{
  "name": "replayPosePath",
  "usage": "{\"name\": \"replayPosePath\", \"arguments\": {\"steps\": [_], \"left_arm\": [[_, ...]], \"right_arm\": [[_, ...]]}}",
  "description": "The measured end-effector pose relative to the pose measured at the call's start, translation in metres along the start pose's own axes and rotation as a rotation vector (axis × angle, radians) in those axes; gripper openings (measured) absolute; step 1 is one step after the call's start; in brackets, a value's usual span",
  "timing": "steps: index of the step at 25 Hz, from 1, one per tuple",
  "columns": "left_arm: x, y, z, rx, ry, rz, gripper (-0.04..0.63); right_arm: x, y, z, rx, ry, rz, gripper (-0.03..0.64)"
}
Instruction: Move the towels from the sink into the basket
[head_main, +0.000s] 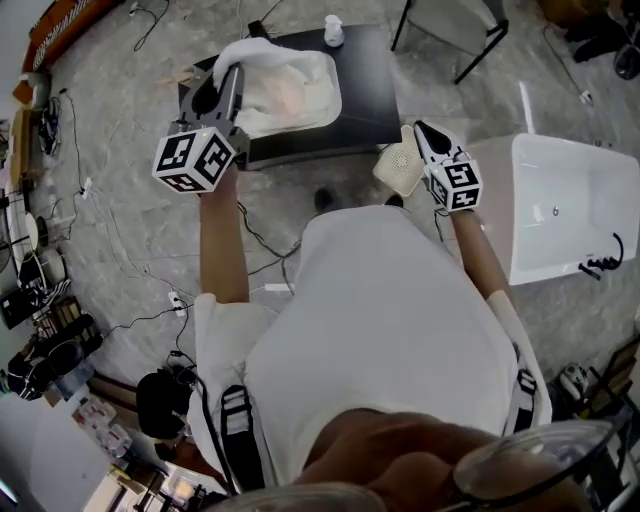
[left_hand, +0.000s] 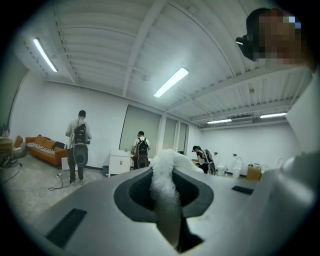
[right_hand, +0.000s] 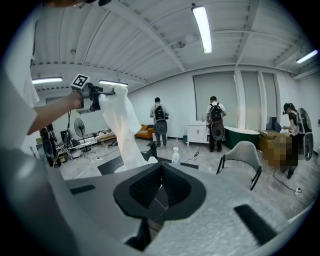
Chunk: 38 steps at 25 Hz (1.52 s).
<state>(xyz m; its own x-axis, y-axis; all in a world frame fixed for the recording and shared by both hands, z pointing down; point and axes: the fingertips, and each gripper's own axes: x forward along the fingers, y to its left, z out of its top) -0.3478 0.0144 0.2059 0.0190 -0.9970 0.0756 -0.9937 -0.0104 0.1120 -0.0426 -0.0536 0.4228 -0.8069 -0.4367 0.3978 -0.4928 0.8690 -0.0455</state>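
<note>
The black counter (head_main: 365, 100) carries a white sink (head_main: 325, 105) toward its left edge, with what looks like a peach-tinted towel (head_main: 290, 95) lying inside. Over the sink's left rim the left gripper (head_main: 232, 75) is clamped on a white towel (head_main: 250, 48), held high so that its tail hangs clear of the basin rather than dragging. Off the counter's near right corner, the right gripper (head_main: 425, 135) has its jaws together on nothing (spare for now). Just beside it is a cream perforated thing (head_main: 398, 168), probably the basket.
</note>
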Motion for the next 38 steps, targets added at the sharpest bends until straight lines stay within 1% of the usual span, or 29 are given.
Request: {"name": "replayPosePath", "arguments": {"steps": [3,7,9,12,14,16,20,23,26,30,33,38], "left_arm": [[-0.008,-0.007,0.03,0.006,-0.076,-0.028,0.055],[-0.019,-0.015,0.066,0.009,-0.119,-0.091,0.055],[-0.017,-0.018,0.07,0.011,-0.116,-0.12,0.055],[-0.017,-0.026,0.064,0.013,-0.099,-0.172,0.055],[-0.02,-0.043,0.059,0.012,-0.087,-0.221,0.055],[-0.019,-0.063,0.056,0.022,-0.056,-0.27,0.055],[-0.005,-0.107,0.079,0.046,-0.035,-0.427,0.055],[0.012,-0.151,0.08,0.056,-0.03,-0.56,0.055],[0.039,-0.205,0.087,0.053,-0.034,-0.699,0.055],[0.051,-0.285,0.109,0.044,-0.052,-0.875,0.055],[0.059,-0.334,0.095,0.036,-0.046,-0.962,0.055],[0.072,-0.392,0.07,0.016,0.017,-1.061,0.056]], "right_arm": [[0.009,-0.001,-0.006,-0.007,-0.009,0.02,-0.003],[0.018,0.006,0.0,-0.023,-0.024,0.039,-0.003],[0.025,0.008,0.003,-0.029,-0.028,0.045,-0.003],[0.03,0.016,0.004,-0.029,-0.039,0.041,-0.003],[0.025,0.021,-0.001,-0.026,-0.045,0.027,-0.003],[0.017,0.023,-0.007,-0.016,-0.051,0.001,-0.003],[-0.011,0.019,0.005,0.016,-0.064,-0.097,-0.003],[-0.04,0.007,-0.004,0.047,-0.076,-0.187,-0.003],[-0.075,-0.022,-0.009,0.08,-0.085,-0.286,-0.003],[-0.143,-0.045,-0.013,0.129,-0.1,-0.427,-0.003],[-0.185,-0.058,-0.038,0.158,-0.109,-0.521,-0.003],[-0.241,-0.066,-0.062,0.196,-0.101,-0.646,-0.003]]}}
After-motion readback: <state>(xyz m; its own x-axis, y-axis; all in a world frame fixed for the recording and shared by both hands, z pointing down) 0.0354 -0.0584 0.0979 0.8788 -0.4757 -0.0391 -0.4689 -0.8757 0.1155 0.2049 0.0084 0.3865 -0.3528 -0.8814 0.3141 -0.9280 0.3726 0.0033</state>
